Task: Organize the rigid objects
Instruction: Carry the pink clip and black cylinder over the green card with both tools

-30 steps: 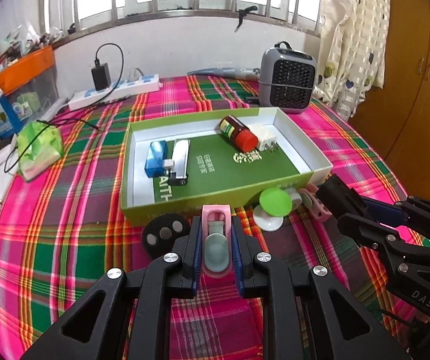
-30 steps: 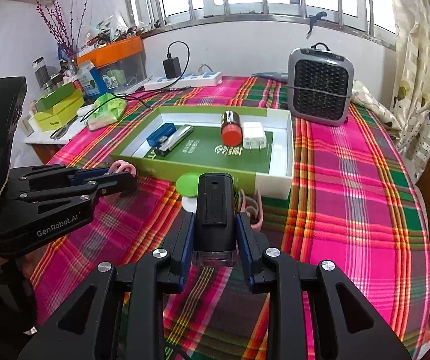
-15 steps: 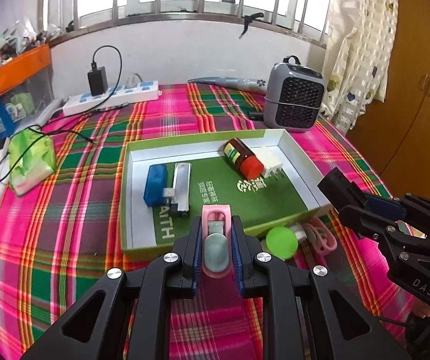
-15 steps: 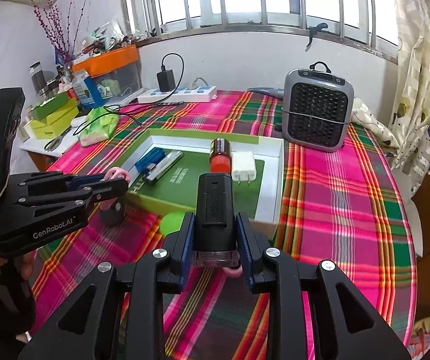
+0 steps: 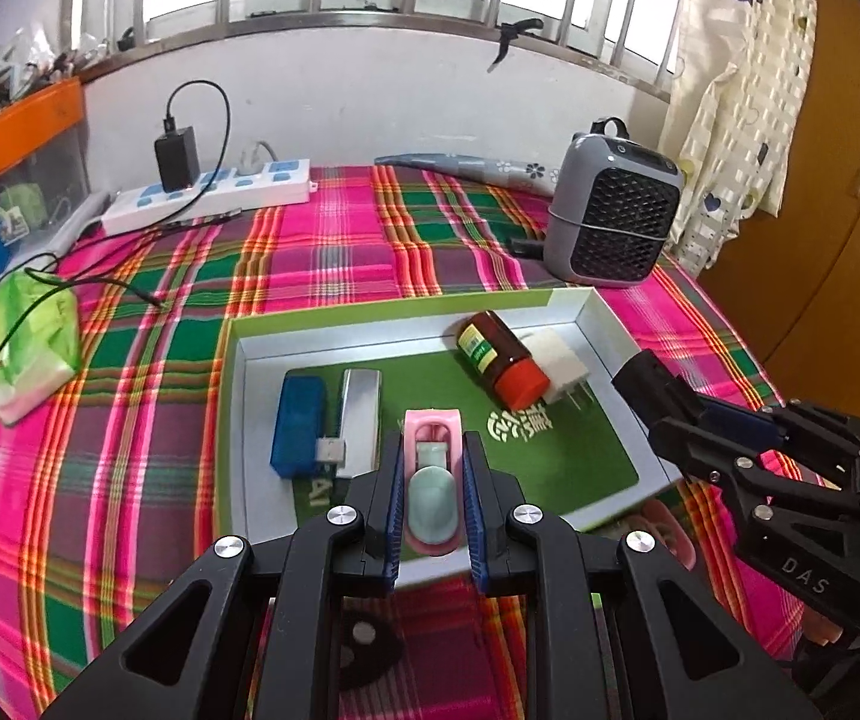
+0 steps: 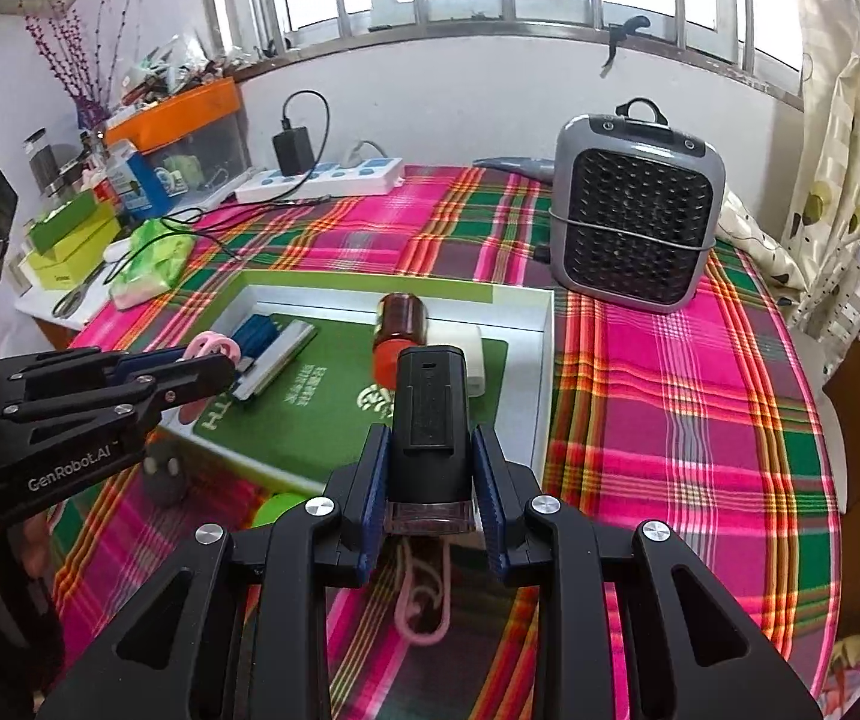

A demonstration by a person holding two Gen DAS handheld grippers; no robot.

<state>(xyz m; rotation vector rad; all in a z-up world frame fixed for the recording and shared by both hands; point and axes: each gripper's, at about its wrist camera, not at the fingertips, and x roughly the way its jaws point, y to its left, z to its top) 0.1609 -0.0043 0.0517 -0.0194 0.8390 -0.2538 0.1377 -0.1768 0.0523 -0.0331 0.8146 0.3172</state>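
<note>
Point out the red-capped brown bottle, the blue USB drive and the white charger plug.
Brown bottle (image 5: pixel 493 357), left wrist view, glass body.
Blue USB drive (image 5: pixel 297 423), left wrist view, blue casing.
White charger plug (image 5: pixel 562 363), left wrist view, top face.

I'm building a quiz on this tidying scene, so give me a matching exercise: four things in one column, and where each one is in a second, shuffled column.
Things:
1. pink clip
2. black device
3. brown bottle
4. grey heater

Places:
A. lying inside the green box
B. standing on the tablecloth beyond the box
C. clamped in the left gripper
D. clamped in the right gripper

Pairs: 1-C, 2-D, 3-A, 4-B
</note>
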